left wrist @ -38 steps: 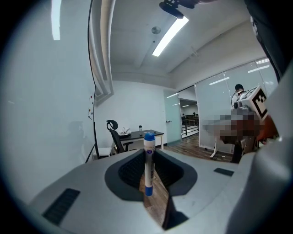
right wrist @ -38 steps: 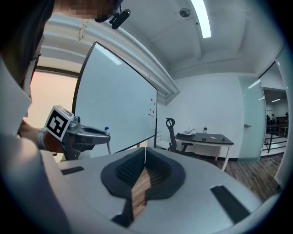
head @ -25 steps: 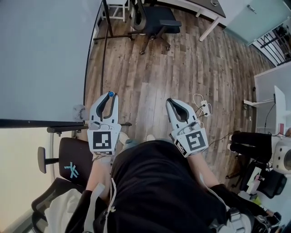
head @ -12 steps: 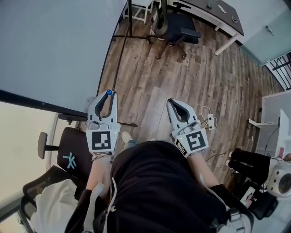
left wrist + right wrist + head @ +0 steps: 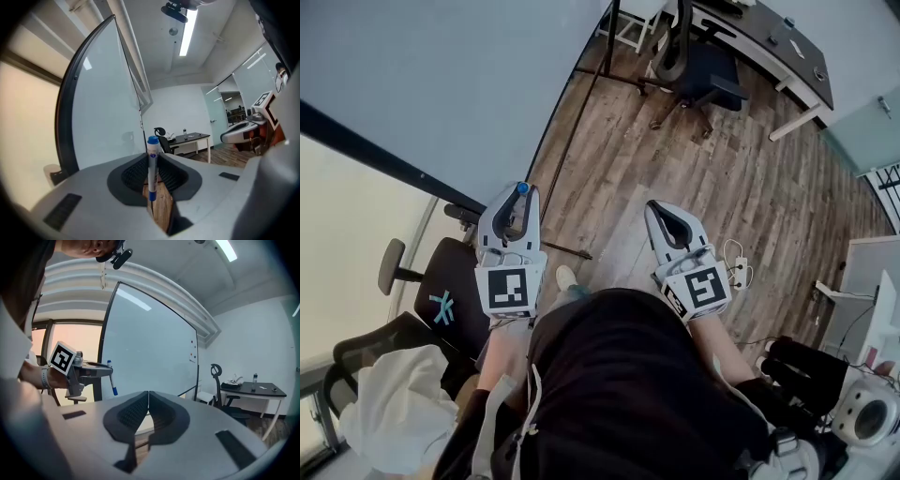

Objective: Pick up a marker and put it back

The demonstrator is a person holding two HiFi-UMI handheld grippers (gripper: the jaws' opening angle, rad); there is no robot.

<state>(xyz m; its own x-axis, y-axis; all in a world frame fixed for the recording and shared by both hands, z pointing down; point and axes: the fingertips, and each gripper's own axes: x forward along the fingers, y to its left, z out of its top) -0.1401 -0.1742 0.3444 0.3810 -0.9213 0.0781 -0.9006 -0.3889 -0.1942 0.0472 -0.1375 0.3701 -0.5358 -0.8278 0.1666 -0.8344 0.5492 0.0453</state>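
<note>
Left tool [image 5: 523, 197] closed on the marker [image 5: 151, 171] — white barrel, blue cap uppermost, standing upright between the jaw pads in the left gripper view, cap poking past the tips. Right tool [image 5: 148, 394] closed, jaws pressed together, nothing between them. Both tools held out in front of the person's torso, apart from each other, above the wooden floor [image 5: 694, 169]. Whiteboard [image 5: 431, 84] on the left, near the left tool; cannot tell whether the marker touches it. Far side of the room: black office chair [image 5: 703, 66] beside a dark-topped desk [image 5: 787, 47]. Second black chair [image 5: 450, 300] — teal mark on its back — just left of the person.
</note>
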